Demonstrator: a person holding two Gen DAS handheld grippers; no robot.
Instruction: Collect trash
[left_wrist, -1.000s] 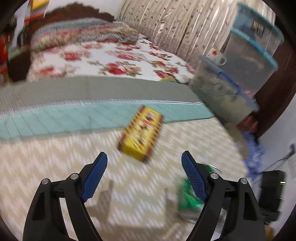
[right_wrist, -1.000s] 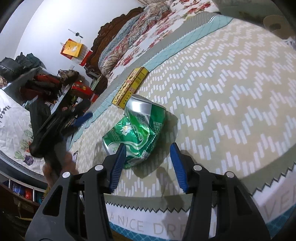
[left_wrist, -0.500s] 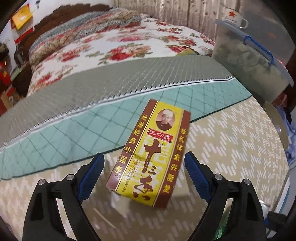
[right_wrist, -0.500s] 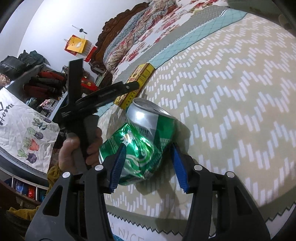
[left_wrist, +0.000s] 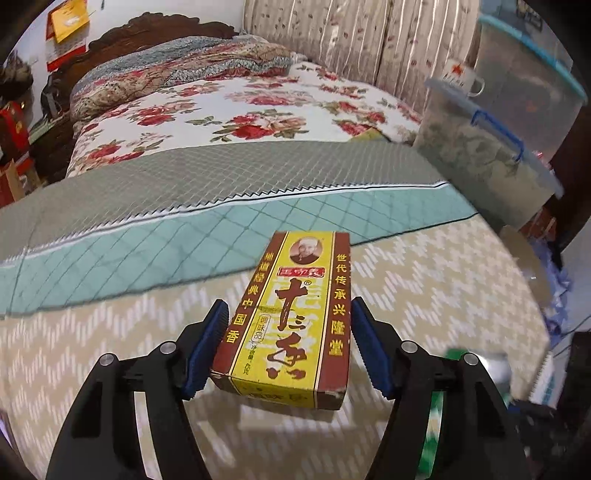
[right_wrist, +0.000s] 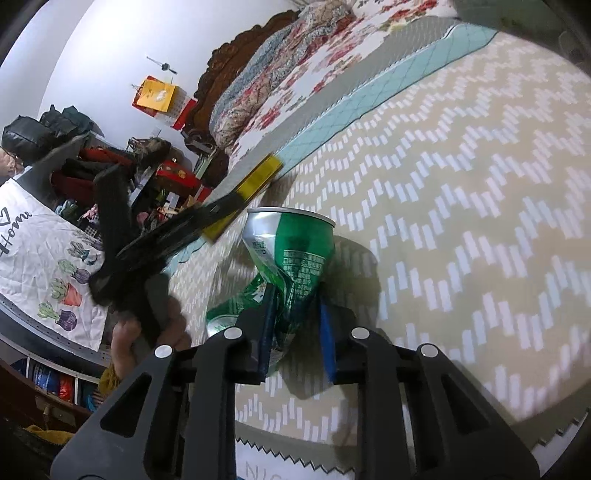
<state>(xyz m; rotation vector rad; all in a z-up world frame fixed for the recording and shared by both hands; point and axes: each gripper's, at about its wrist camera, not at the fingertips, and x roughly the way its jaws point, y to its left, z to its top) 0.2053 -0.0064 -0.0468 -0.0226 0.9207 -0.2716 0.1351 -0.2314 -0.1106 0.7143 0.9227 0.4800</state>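
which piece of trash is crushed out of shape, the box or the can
The green can, pinched between the right gripper pads, is dented and twisted. The yellow box keeps its flat rectangular shape.

Spice box and cloth bear the legible lettering

The yellow box (left_wrist: 291, 325) reads 十三香, flanked by 世代传承兴隆堂 and 中国香; the white cloth (right_wrist: 40, 258) with potted-cactus prints reads "Home". Print on the green can (right_wrist: 295, 266) is too small to read.

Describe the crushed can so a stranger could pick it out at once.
Start at the bed with the floral cover, then come down to the beige zigzag quilt at its foot. There the can sits, pinched between the right gripper's blue pads. Unlike the flat yellow-and-brown box nearby, it is green, shiny metal, dented and twisted.
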